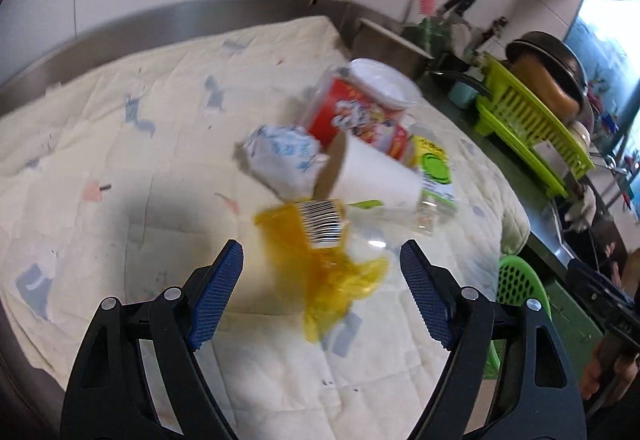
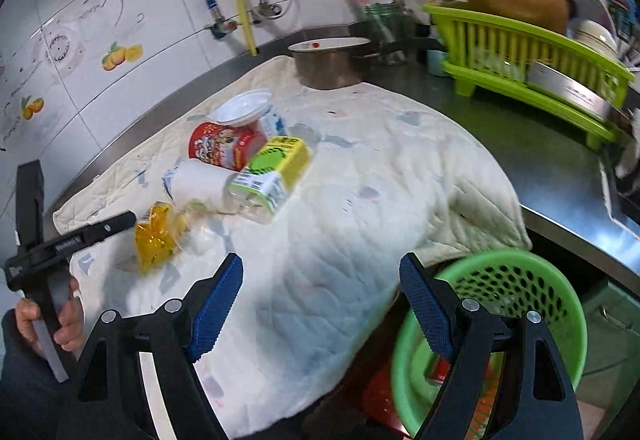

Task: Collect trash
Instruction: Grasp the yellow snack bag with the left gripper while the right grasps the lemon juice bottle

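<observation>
A pile of trash lies on a cream quilted cloth (image 1: pixel 120 159): a yellow plastic wrapper (image 1: pixel 316 260) with a barcode, a white paper cup (image 1: pixel 372 175) on its side, a crumpled white-and-blue wrapper (image 1: pixel 280 155), a red instant-noodle cup (image 1: pixel 360 111) and a clear bottle with a yellow-green label (image 2: pixel 268 171). My left gripper (image 1: pixel 322 260) is open, its blue pads on either side of the yellow wrapper, just above it. My right gripper (image 2: pixel 320 276) is open and empty over the cloth (image 2: pixel 360 199), beside a green perforated basket (image 2: pixel 504 304) that stands below the counter edge.
A steel pot (image 2: pixel 332 63) stands at the back of the cloth. A green dish rack (image 2: pixel 532 59) with a black pan and dishes sits on the steel counter at the right. Tiled wall with pipes behind. The left gripper's black body (image 2: pixel 68 244) shows at the left.
</observation>
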